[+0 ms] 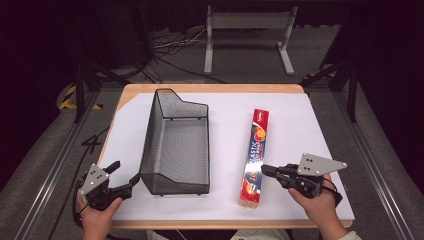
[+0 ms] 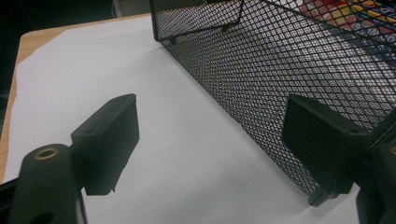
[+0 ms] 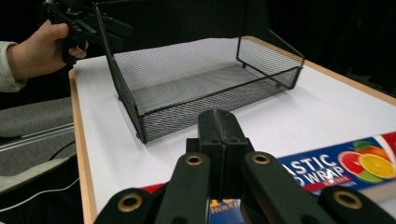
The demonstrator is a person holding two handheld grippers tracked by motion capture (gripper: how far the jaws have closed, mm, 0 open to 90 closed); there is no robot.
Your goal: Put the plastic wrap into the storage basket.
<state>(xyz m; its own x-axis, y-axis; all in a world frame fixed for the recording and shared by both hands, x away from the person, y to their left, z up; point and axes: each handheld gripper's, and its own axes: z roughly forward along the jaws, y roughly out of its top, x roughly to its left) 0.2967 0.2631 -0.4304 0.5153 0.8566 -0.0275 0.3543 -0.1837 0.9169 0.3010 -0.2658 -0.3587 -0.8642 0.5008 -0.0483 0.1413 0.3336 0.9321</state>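
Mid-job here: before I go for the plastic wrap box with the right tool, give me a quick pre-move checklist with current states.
1. Right tool open enough to take the box: not ok, its jaws are pressed together.
2. Plastic wrap box reachable: ok, it lies flat on the white sheet, just in front of the right tool.
3. Mesh basket ready to receive: ok, upright, nothing inside.
4. Left tool out of the way: ok, open at the basket's near left corner, holding nothing.
5. Box free of the basket: ok, bare sheet lies between them.
6. Box weight or contents: cannot tell.
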